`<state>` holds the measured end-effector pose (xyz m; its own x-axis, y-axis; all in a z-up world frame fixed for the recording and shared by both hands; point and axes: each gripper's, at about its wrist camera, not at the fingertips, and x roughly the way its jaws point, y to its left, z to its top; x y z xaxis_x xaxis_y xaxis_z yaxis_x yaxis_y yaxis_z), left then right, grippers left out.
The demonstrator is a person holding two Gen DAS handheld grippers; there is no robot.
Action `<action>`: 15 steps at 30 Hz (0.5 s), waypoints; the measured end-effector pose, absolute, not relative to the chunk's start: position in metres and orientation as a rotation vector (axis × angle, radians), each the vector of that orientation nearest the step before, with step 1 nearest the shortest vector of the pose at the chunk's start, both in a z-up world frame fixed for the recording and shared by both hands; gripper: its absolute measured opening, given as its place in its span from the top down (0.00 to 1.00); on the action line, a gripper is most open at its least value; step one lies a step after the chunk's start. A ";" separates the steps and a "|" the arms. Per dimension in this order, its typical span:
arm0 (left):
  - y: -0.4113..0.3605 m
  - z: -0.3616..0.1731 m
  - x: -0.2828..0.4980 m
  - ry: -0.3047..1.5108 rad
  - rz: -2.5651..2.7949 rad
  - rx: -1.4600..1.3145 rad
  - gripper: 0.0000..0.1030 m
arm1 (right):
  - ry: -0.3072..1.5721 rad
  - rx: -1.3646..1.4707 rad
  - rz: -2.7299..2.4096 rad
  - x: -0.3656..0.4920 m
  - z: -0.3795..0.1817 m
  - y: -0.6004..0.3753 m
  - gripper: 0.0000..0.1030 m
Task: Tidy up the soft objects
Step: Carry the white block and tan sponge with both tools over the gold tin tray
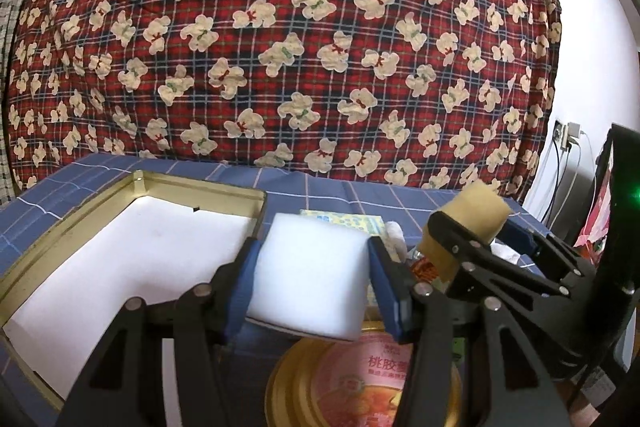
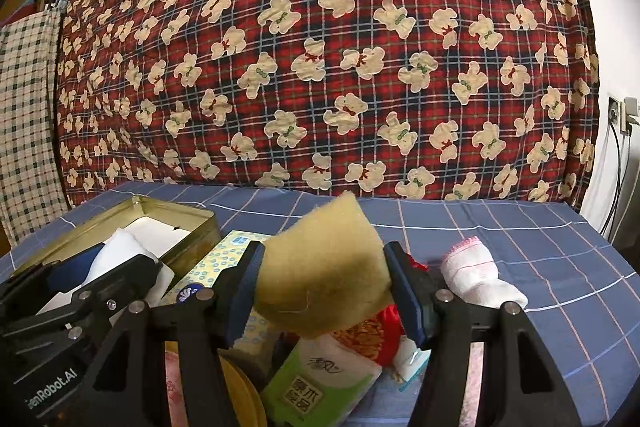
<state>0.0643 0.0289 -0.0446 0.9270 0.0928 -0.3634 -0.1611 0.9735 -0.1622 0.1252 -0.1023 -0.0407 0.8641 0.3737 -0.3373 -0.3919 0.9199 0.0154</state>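
A white foam block sits between the blue pads of my left gripper, which is shut on it, held just right of an open gold tin box with a white lining. My right gripper is shut on a yellow sponge, tilted, above a clutter of small items. In the left wrist view the right gripper and its sponge appear to the right. In the right wrist view the left gripper with the white block hangs by the tin box.
A blue checked cloth covers the table. On it lie a rolled white sock, a green tissue pack, a patterned yellow packet, a red item and a round gold tin lid. A red bear-print blanket hangs behind.
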 end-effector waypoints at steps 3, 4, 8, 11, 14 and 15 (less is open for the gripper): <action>0.030 -0.044 0.062 0.350 0.136 -0.193 0.48 | 0.341 -0.055 0.401 0.125 -0.041 -0.102 0.39; 0.031 -0.043 0.061 0.346 0.138 -0.193 0.48 | 0.339 -0.055 0.401 0.125 -0.041 -0.101 0.39; 0.031 -0.042 0.058 0.330 0.145 -0.188 0.48 | 0.335 -0.054 0.405 0.123 -0.040 -0.097 0.39; 0.032 -0.042 0.057 0.324 0.152 -0.184 0.48 | 0.334 -0.052 0.406 0.123 -0.040 -0.097 0.38; 0.034 -0.042 0.056 0.319 0.163 -0.183 0.48 | 0.331 -0.052 0.407 0.122 -0.040 -0.096 0.38; 0.035 -0.041 0.056 0.316 0.167 -0.185 0.48 | 0.331 -0.051 0.408 0.122 -0.040 -0.095 0.38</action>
